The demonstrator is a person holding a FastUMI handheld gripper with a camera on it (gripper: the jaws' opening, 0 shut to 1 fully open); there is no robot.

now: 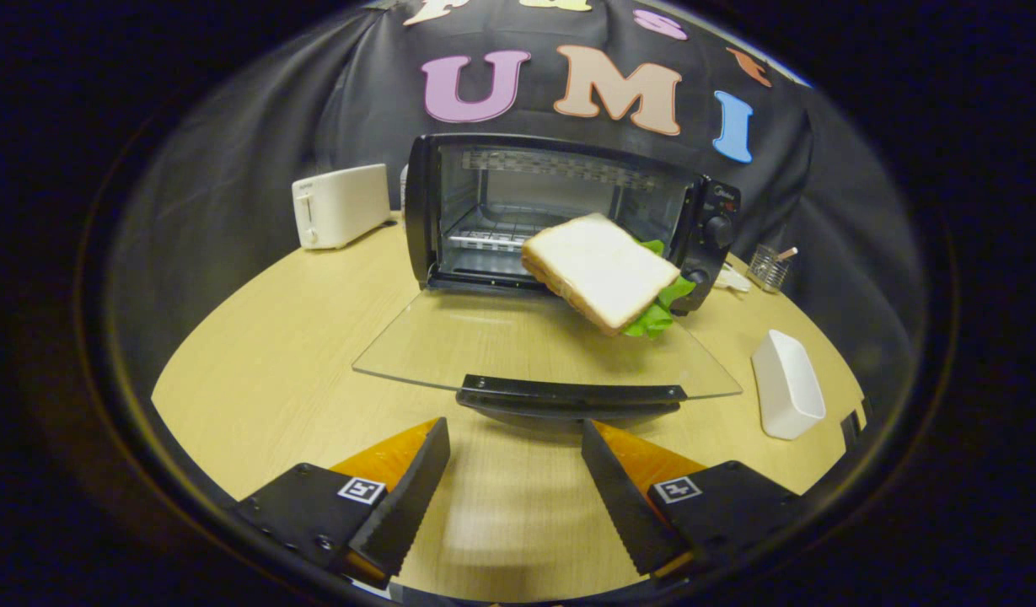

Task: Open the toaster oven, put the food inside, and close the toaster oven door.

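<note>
Jaws [516, 489] spread wide, nothing between them, only bare desk [256, 379] in the gap. Their outer bodies are cut off at the near side.

Just ahead of the jaws: the toaster oven's glass door [450, 346], folded down flat and open, its dark handle [568, 396] nearest the fingertips. The wood grain shows through the glass.

Above the door's right part: the sandwich [600, 270], 2 slices of white bread with green lettuce [657, 316] sticking out at its right and lower edge. It sits tilted, lower corner toward the jaws, in front of the oven's mouth. What carries it cannot be made out; no support is visible under it.

Beyond: the toaster oven [560, 211], black, cavity open, wire rack [488, 240] inside. The sandwich hides the cavity's lower right. Knobs on the right panel, partly covered by the lettuce.

Right of the door: a white dish [787, 384] on the desk. Farther right, beside the oven, a small wire holder [769, 268], contents too small to tell.

Left of the oven: a white toaster [340, 205].
</note>
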